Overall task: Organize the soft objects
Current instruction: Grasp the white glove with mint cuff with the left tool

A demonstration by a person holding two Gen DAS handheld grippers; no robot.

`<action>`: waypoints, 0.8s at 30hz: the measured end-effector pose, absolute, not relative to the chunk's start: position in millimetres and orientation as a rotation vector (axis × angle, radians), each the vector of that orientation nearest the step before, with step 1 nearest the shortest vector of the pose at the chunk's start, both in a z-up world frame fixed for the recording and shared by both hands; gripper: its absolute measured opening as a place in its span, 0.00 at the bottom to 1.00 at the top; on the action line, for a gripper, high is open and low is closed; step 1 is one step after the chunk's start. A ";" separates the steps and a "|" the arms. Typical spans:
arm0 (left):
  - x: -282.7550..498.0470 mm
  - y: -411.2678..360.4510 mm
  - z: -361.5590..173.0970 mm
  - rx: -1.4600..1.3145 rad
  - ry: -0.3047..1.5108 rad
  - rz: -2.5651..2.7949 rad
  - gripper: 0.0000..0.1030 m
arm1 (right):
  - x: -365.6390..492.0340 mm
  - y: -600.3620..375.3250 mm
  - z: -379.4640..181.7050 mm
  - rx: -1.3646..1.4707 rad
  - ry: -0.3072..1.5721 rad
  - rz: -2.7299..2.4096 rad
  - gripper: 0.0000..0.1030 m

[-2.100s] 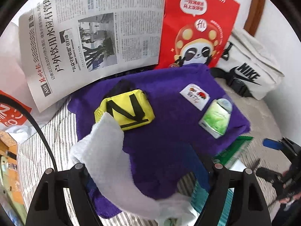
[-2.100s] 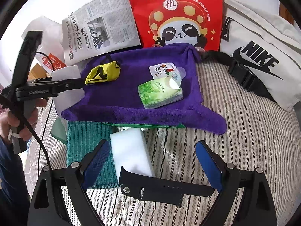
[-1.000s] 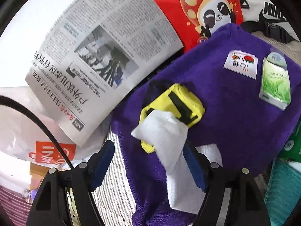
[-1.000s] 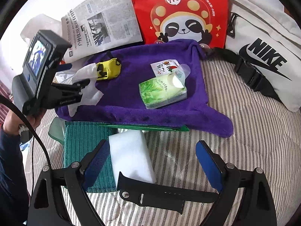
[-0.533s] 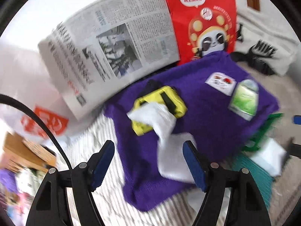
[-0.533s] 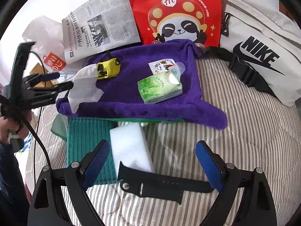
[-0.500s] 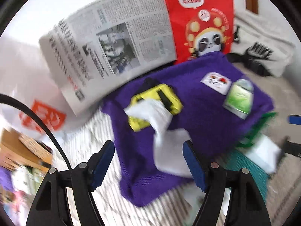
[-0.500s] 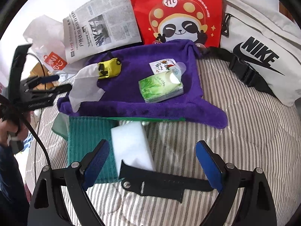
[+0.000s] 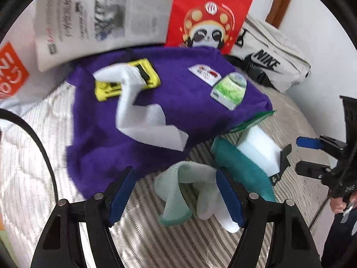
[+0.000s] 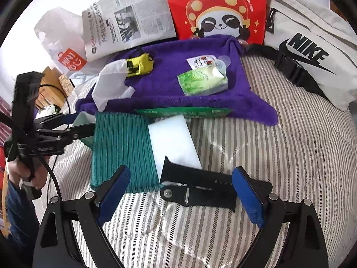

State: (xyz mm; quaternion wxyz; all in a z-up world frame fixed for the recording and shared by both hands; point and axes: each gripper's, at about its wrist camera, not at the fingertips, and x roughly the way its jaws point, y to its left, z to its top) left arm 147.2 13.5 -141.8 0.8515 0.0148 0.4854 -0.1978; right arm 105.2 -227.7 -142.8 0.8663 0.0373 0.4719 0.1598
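Striped bedding (image 10: 279, 147); purple towel (image 10: 169, 89) carries tissue pack (image 10: 202, 82); both grippers spread, empty.

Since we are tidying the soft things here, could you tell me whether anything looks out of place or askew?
Yes. A white tissue lies crumpled on the purple towel, one end draped over the yellow pouch. A pale green cloth sits bunched on the striped bedding between the open left claw's fingers, unfolded. A hard black watch strap lies across the white sponge.

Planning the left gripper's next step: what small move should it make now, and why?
Probably ease the open left gripper forward and shut on the mint cloth: it lies crumpled between the blue pads, off the purple towel, where the white tissue already rests.
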 end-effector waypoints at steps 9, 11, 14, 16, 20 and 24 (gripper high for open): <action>142.0 -4.4 -153.7 0.058 1.034 -0.460 0.18 | 107.7 -226.3 -151.2 0.066 1.016 0.310 0.89; 136.5 1.1 -150.1 0.043 1.020 -0.449 0.15 | 106.5 -225.3 -151.0 0.064 1.014 0.313 0.89; 127.1 12.5 -144.7 0.022 1.009 -0.430 0.15 | 105.0 -224.7 -150.7 0.064 1.012 0.316 0.89; 120.1 21.7 -141.2 0.002 1.005 -0.416 0.15 | 104.7 -224.5 -150.4 0.064 1.008 0.320 0.89; 103.4 43.2 -133.3 -0.044 0.986 -0.384 0.15 | 112.3 -223.4 -154.0 0.041 1.015 0.304 0.89; 93.3 52.1 -138.0 -0.052 1.001 -0.361 0.15 | 125.7 -214.8 -159.2 0.033 1.028 0.325 0.89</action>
